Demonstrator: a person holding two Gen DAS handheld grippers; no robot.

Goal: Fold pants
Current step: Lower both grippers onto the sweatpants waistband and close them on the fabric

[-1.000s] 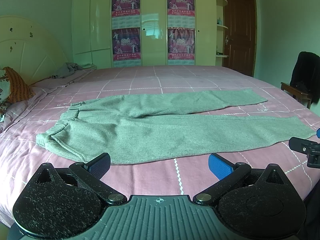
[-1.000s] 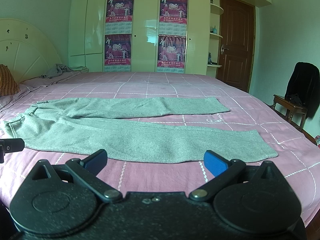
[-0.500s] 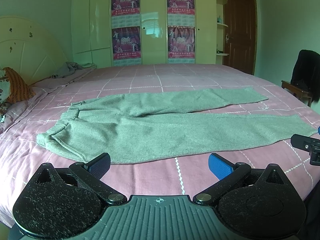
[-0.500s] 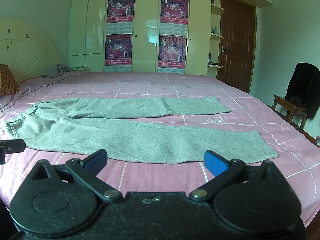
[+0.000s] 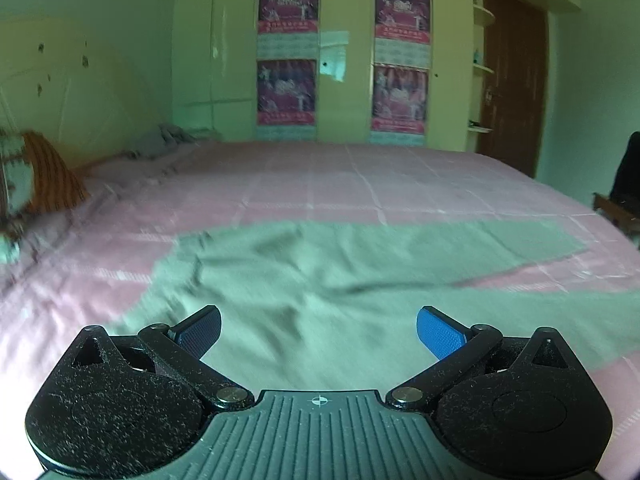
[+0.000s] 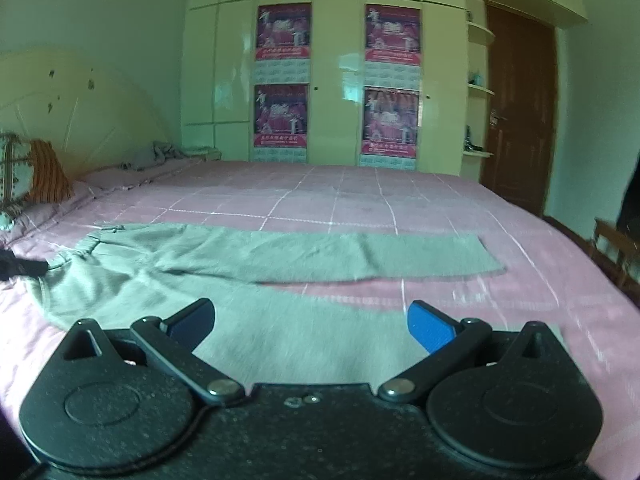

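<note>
Pale green cupboard doors (image 6: pixel 328 80) with four magenta posters (image 6: pixel 283 32) fill the far wall, a dark wooden door (image 6: pixel 520 112) stands to their right, and a wide bed under a pink checked cover (image 6: pixel 360 196) takes up most of the room. Grey pants (image 6: pixel 248 256) lie flat on the near part of the bed, waistband toward the headboard side at the left and both legs stretched out to the right, the farther leg ending short of the bed's right edge. An orange striped pillow (image 6: pixel 50 172) leans at the head of the bed, and a crumpled grey cloth (image 6: pixel 160 154) sits in the far left corner. From the right wrist view, the right claw (image 6: pixel 311 322) hangs low over the near pant leg with its blue pads spread wide and nothing between them; the tip of the left claw shows at the left edge, just beside the waistband. The left wrist view is blurred, but the left claw (image 5: pixel 318 330) is likewise spread wide and empty, hovering over the upper part of the pants (image 5: pixel 320 280).
</note>
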